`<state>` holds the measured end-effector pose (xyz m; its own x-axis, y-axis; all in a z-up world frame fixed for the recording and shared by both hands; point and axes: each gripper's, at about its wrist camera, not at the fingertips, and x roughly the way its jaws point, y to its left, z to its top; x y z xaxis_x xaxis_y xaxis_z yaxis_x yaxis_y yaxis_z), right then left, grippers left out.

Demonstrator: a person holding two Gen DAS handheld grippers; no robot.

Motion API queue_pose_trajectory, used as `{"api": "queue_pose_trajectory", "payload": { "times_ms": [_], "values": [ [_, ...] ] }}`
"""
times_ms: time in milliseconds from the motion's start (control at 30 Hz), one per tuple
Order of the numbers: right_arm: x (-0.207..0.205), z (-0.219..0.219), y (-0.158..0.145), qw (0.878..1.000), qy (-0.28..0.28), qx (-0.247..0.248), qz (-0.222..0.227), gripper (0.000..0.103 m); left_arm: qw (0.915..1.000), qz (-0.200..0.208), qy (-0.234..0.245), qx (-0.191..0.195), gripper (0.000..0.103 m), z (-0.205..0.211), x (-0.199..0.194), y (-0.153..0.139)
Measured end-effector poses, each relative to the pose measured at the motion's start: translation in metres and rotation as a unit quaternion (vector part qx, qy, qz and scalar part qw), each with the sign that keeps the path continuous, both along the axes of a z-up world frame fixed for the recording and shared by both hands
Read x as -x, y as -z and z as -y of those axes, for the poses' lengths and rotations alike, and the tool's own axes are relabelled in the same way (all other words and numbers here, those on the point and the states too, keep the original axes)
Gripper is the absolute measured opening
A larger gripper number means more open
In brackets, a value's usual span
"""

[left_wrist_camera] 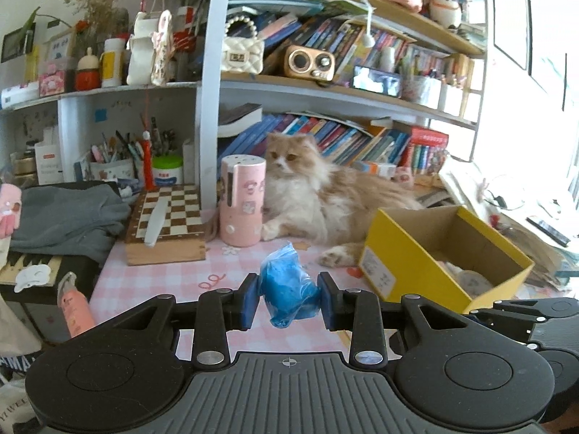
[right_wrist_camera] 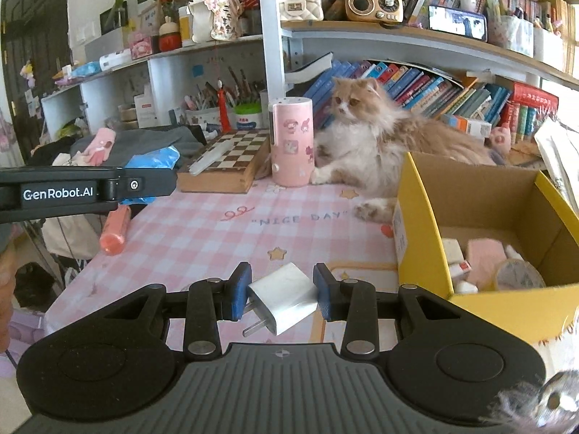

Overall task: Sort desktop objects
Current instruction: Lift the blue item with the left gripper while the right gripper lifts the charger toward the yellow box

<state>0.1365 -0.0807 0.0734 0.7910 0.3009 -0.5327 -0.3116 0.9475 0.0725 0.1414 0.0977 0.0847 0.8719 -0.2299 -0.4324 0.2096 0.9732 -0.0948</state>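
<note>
My left gripper [left_wrist_camera: 289, 298] is shut on a crumpled blue plastic bag [left_wrist_camera: 287, 285], held above the pink checked desk mat [left_wrist_camera: 173, 282]. In the right wrist view that same gripper comes in from the left with the blue bag [right_wrist_camera: 155, 161] sticking out past it. My right gripper [right_wrist_camera: 282, 294] is shut on a white plug charger [right_wrist_camera: 284, 298], its metal prongs pointing down and left. An open yellow cardboard box [right_wrist_camera: 427, 217] stands to the right, with several small pale items inside. The same yellow box [left_wrist_camera: 405, 253] shows at the right of the left wrist view.
A cream and ginger cat [right_wrist_camera: 380, 137] lies at the back of the desk, one paw by the box. A pink cylinder [right_wrist_camera: 292, 141] and a chessboard box [right_wrist_camera: 224, 166] stand at the back left, and a coral tube [right_wrist_camera: 115, 231] lies at the mat's left edge. Crowded bookshelves rise behind.
</note>
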Motion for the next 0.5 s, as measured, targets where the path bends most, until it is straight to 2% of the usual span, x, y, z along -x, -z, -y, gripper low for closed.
{"api": "queue_pose_trajectory", "payload": {
  "times_ms": [167,500],
  "values": [
    [0.024,-0.002,-0.005,1.000,0.003,0.020,0.022,0.035,0.9999,0.010,0.011,0.007,0.033,0.001,0.022,-0.004],
    [0.059,-0.001,-0.009,0.998,0.020,0.035,0.041,0.035,0.9991,-0.005,0.039,0.018,0.033,0.006,0.053,0.002]
  ]
}}
